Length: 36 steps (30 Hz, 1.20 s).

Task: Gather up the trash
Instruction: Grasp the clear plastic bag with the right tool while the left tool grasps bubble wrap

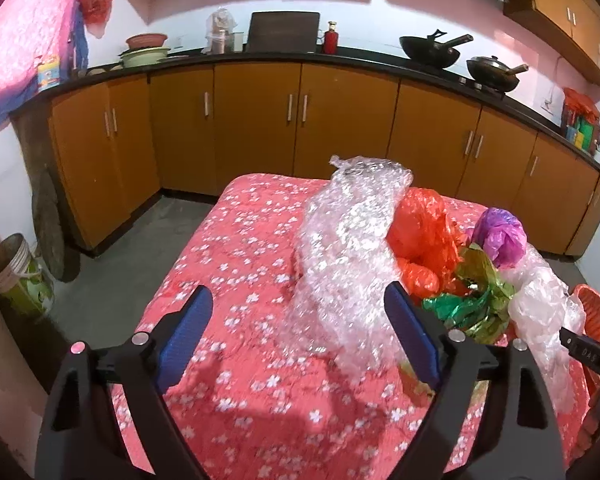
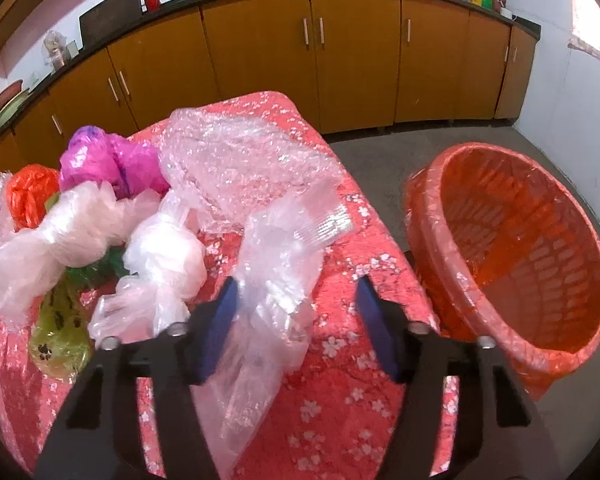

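A table under a red floral cloth holds a heap of plastic trash. A long bubble wrap piece rises between the blue fingers of my left gripper, close to the right finger; the jaws stand wide and open. Beside it lie an orange bag, a purple bag and a green wrapper. My right gripper is open around a clear plastic bag, which lies against the left finger and apart from the right one. An orange lined basket stands on the floor to the right of the table.
Brown cabinets under a dark counter run along the back wall, with two woks on the stove. A bucket stands on the grey floor at the left. More bubble wrap and knotted clear bags crowd the table.
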Each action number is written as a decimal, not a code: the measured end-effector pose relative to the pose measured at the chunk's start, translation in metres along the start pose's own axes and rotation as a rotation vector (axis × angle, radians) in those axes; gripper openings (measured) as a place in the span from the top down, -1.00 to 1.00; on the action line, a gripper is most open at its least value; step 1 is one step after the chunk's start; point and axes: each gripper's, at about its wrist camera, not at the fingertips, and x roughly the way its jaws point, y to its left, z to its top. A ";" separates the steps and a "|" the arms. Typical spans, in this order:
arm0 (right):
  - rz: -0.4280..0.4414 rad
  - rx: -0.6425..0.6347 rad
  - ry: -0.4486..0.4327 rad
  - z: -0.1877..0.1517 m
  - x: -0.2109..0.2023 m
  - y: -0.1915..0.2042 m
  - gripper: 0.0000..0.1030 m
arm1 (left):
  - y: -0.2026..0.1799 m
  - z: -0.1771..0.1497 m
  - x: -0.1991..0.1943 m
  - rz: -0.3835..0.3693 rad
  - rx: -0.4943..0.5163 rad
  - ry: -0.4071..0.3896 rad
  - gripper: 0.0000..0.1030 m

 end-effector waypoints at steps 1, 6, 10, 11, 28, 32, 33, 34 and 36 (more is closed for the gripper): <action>0.006 -0.002 0.004 0.000 0.002 0.000 0.16 | -0.002 0.001 0.002 0.001 0.007 -0.003 -0.67; 0.025 -0.018 -0.016 -0.003 -0.001 0.001 0.71 | -0.008 0.006 0.014 -0.011 0.015 0.011 -0.63; 0.039 -0.018 -0.070 -0.005 -0.017 -0.001 0.78 | -0.008 0.010 0.024 -0.023 0.007 0.028 -0.54; 0.041 -0.019 -0.079 -0.005 -0.020 -0.001 0.78 | -0.008 0.012 0.026 -0.029 0.003 0.033 -0.52; 0.079 -0.037 -0.089 -0.009 -0.036 0.005 0.78 | -0.014 0.017 0.052 -0.043 0.055 0.066 0.51; 0.080 -0.035 -0.093 -0.008 -0.039 0.003 0.78 | -0.010 0.017 0.040 -0.074 0.052 0.047 0.71; 0.083 -0.034 -0.096 -0.007 -0.041 0.002 0.78 | -0.009 0.018 0.036 -0.080 0.051 0.040 0.73; 0.085 -0.035 -0.099 -0.007 -0.042 0.002 0.78 | -0.007 0.019 0.031 -0.088 0.049 0.031 0.74; 0.093 -0.036 -0.110 -0.007 -0.047 0.002 0.78 | -0.003 0.020 0.022 -0.100 0.046 0.019 0.75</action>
